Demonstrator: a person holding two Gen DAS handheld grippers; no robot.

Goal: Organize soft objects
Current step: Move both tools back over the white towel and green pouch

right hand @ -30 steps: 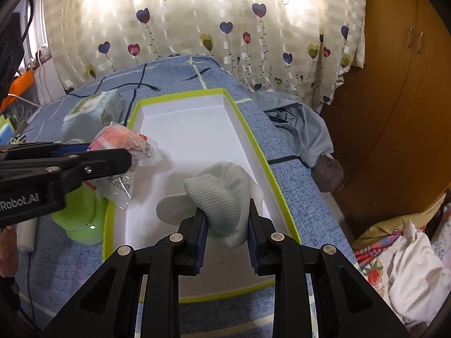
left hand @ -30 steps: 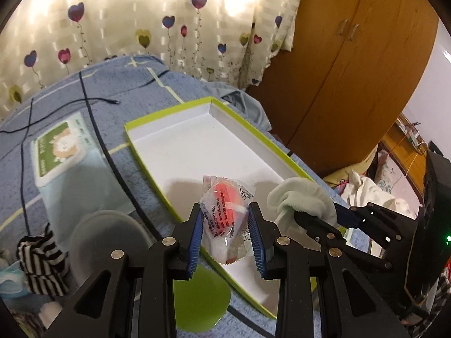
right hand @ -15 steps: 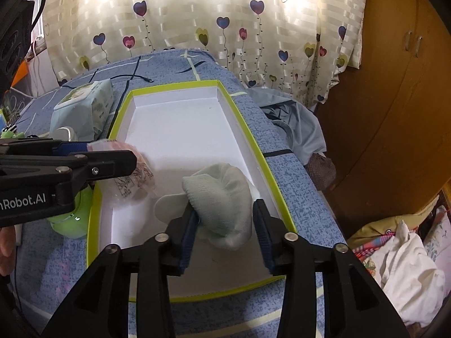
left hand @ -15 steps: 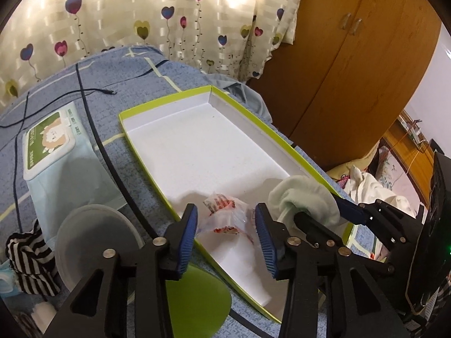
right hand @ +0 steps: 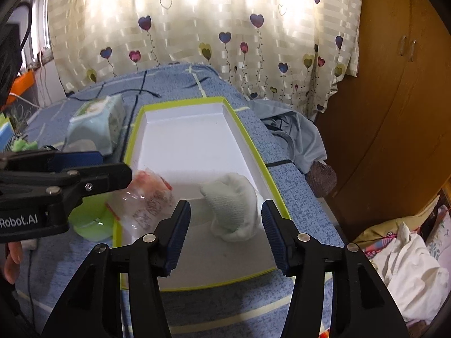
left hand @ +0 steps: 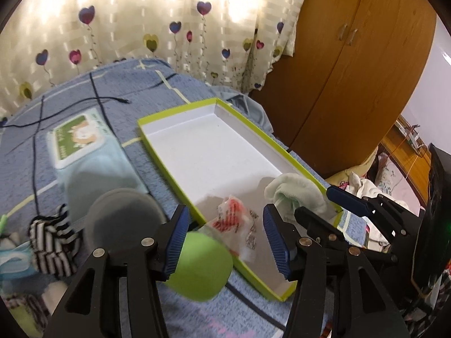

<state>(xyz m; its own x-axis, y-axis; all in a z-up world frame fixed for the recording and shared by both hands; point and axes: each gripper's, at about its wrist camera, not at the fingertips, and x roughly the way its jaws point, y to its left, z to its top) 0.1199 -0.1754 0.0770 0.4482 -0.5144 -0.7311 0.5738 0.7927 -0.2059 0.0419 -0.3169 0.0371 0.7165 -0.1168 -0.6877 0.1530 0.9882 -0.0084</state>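
Both jaws have just been opening, and nothing is pinched now. The left hand-held gripper stands wide, its blue pads clear of the clear plastic packet with red print, which lies in the near left corner of the tray, the white one with the lime-green rim, on the blue bed. The print on that packet is too small to read. The right hand-held gripper is wide as well, the pale green sock bundled up on the tray floor near the right rim, just ahead of the pads and untouched. From the right wrist view the left tool's body shows the white lettering "Robot.AI". Left of the tray sits a wipes pack with a green label and a cartoon animal; its text is blurred. A striped black-and-white cloth lies at the near left, beside a green cup.
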